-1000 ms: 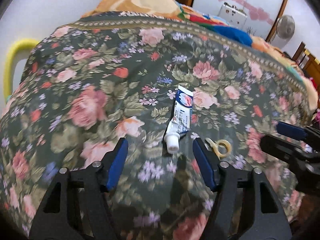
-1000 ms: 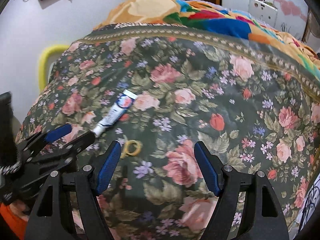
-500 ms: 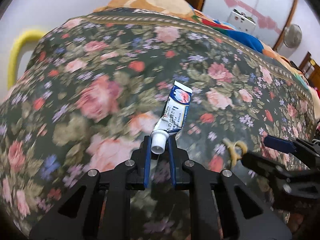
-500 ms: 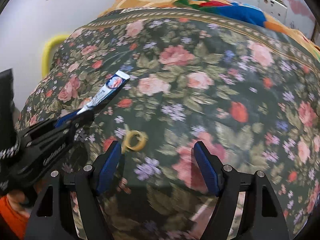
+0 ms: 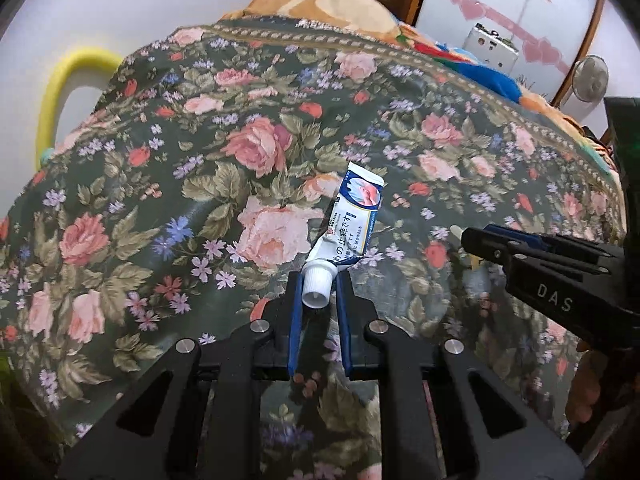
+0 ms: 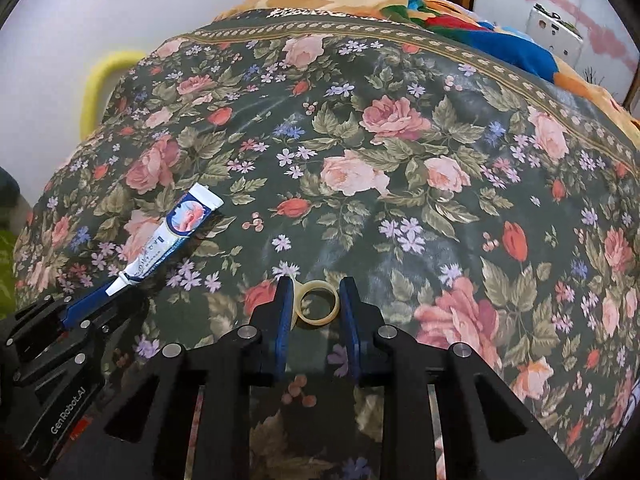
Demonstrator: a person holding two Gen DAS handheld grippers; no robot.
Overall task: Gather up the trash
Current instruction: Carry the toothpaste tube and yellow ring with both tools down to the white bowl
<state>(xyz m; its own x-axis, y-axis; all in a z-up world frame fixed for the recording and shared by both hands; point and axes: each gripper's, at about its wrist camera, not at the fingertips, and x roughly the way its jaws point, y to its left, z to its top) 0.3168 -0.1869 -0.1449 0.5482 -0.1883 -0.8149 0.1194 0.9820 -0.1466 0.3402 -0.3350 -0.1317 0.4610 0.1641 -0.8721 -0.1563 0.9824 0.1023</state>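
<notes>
Two pieces of trash lie on the floral bedspread (image 6: 400, 128): one ointment tube (image 5: 354, 216) and one pale yellow plastic ring (image 6: 318, 303), and two grippers work over them, one in each hand. The left gripper (image 5: 318, 292) has its blue pads drawn nearly together, pinching the tube's white screw cap between them; the tube's body sticks out from the pads toward 1 o'clock in the left wrist view, above the fabric. In the right wrist view the same tube (image 6: 170, 234) appears at 9 o'clock, with the left gripper (image 6: 96, 300) clamped at its cap end. The right gripper (image 6: 314, 304) is closing, its jaws narrowed to a small gap with the ring between them; the left pad touches the ring's small tab, while the right pad sits just beside the ring's rim, and contact on that side cannot be told. In the left wrist view the right gripper (image 5: 476, 240) shows at 3 o'clock with its tips down at the bedspread. The tube is white with a blue border, a pink picture near its crimped flat end, and printed Japanese text along the body; it looks squeezed and creased near the cap. The ring is thin, translucent and cream-yellow, lying flat on the fabric.
</notes>
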